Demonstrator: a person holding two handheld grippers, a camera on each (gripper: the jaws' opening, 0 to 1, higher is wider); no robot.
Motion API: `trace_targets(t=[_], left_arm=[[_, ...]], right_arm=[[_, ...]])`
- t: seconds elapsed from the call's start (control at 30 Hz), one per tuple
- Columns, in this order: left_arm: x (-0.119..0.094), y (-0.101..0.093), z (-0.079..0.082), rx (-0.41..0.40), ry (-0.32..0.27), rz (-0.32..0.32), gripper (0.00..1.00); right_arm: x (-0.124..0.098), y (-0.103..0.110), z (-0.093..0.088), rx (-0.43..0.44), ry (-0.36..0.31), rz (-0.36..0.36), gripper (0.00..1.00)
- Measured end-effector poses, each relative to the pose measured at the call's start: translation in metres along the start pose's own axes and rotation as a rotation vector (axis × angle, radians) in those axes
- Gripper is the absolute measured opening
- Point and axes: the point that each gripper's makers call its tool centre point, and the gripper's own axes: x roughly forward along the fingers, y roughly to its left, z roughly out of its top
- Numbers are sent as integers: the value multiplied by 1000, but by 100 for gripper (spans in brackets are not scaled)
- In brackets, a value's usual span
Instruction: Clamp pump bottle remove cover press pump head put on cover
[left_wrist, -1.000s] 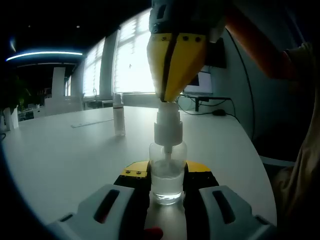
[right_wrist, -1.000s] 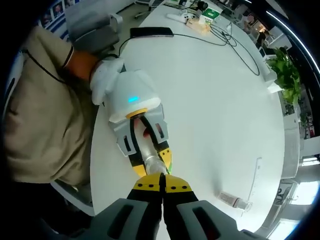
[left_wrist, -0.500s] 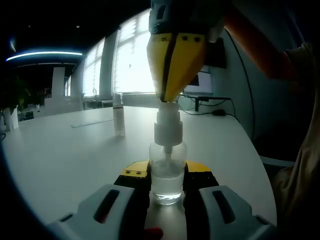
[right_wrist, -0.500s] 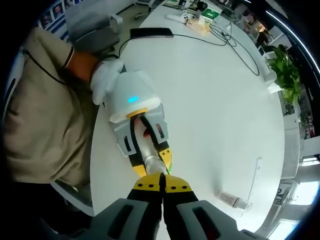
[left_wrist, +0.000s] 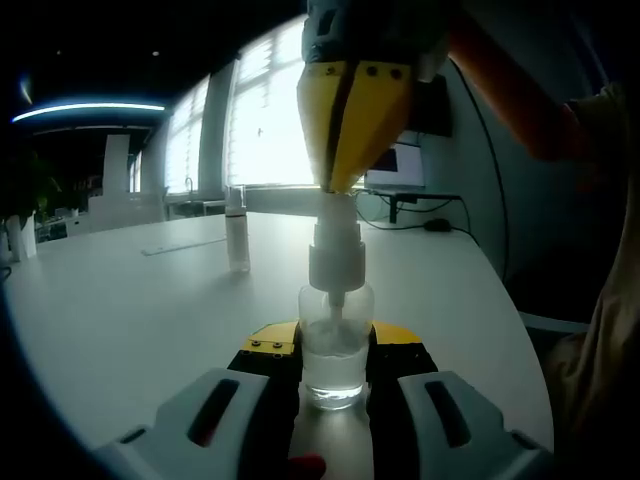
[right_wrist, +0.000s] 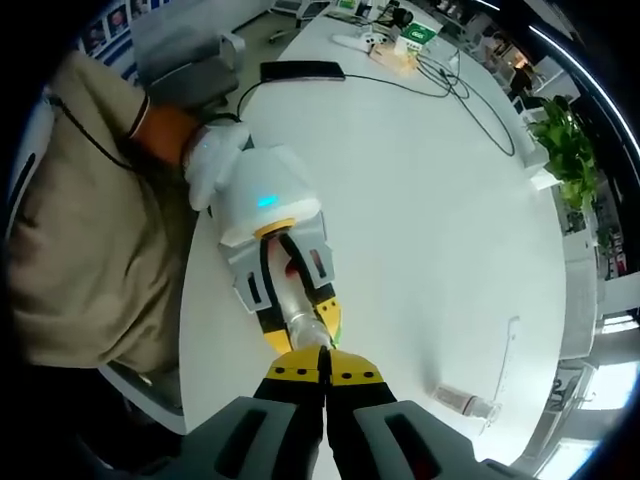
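Left gripper (left_wrist: 333, 395), left gripper view: jaws clamped on the glass body of the pump bottle (left_wrist: 333, 345), which stands upright on the white table (left_wrist: 130, 310), clear liquid in its lower part. Right gripper (left_wrist: 352, 120) comes down from the top, yellow jaws closed to a point, tip touching the top of the pump head (left_wrist: 336, 250). Cover (left_wrist: 237, 228) stands upright well to the left and farther back, bare tabletop all around it. Table's right edge curves close past the bottle; wide open surface to the left. Cable (left_wrist: 420, 222) and windows sit behind.

Right gripper view: right gripper (right_wrist: 322, 378) jaws pressed together with nothing between them, tips right over the bottle (right_wrist: 300, 322) top. Left gripper (right_wrist: 283, 290) holds the bottle near the table's curved near edge, gloved hand (right_wrist: 210, 160) behind it. Cover (right_wrist: 465, 402) sits at lower right, next to a thin ruler-like strip (right_wrist: 510, 355). Broad bare tabletop between them. Phone (right_wrist: 300, 70), cables and a plant (right_wrist: 560, 155) sit at the far end.
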Motion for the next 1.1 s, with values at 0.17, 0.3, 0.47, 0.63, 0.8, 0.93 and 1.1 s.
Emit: trace_targets(t=[0.17,0.3,0.47,0.63,0.8,0.93,1.1], left_arm=[[0,1,0,0,0,1,16],[0,1,0,0,0,1,16],[0,1,0,1,-1,1,16],[0,1,0,-4,0,2,16],[0,1,0,0,0,1,16],[0,0,0,1,0,1,16],[0,-1,0,3,0,1,16]], right_arm=[[-1,-1,1,-10,-10,-21,0],[-2,-1,1,-6,-28,-29,0],[-3,-1,0,8,-58,-33,0],[-3,-3,0,13,-77,-38,0],[-3,-3,0,21,-85,-33,0],[-3,-4,1,22,-88,-40,0],[-4,-4,1,29,-98,-53,0]])
